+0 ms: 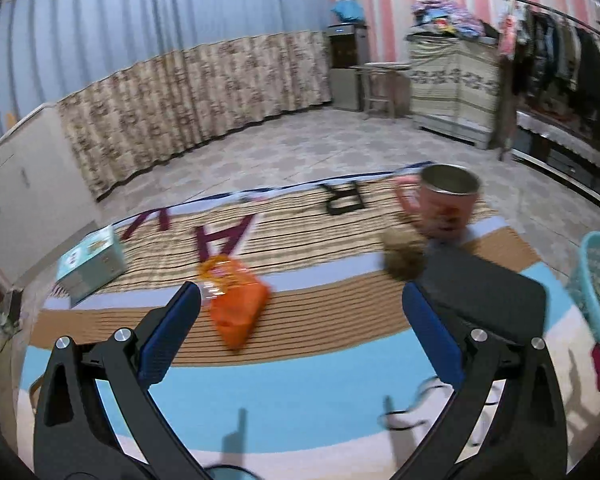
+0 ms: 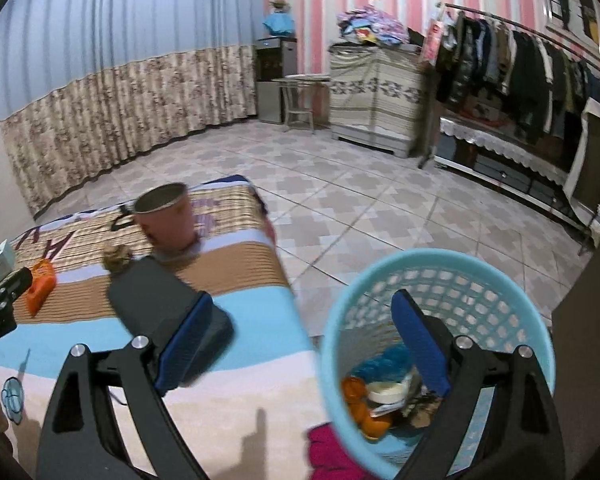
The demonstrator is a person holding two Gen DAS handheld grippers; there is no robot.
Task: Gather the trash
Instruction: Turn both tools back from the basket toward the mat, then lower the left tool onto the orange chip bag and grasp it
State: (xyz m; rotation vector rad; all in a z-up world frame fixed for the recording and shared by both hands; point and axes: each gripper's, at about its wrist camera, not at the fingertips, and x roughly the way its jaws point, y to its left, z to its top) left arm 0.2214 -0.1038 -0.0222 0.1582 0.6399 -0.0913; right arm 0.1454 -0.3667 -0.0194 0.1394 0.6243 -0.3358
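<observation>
The left tool (image 1: pixel 300 312) hovers with its blue-padded fingers apart and nothing between them, above a striped mat (image 1: pixel 300 392). Just beyond its tips lies an orange wrapper (image 1: pixel 238 304). Farther out on the mat are a pale box (image 1: pixel 94 264) at the left, a brown crumpled scrap (image 1: pixel 402 258), a black case (image 1: pixel 484 292) and a pink cup (image 1: pixel 446 204) standing upright. The right tool (image 2: pixel 300 332) is also spread wide and empty; its right finger sits over the mouth of a light blue basket (image 2: pixel 536 332) on the tiled floor (image 2: pixel 360 208) beside the mat. Orange pieces and other trash (image 2: pixel 364 404) lie in the basket bottom.
</observation>
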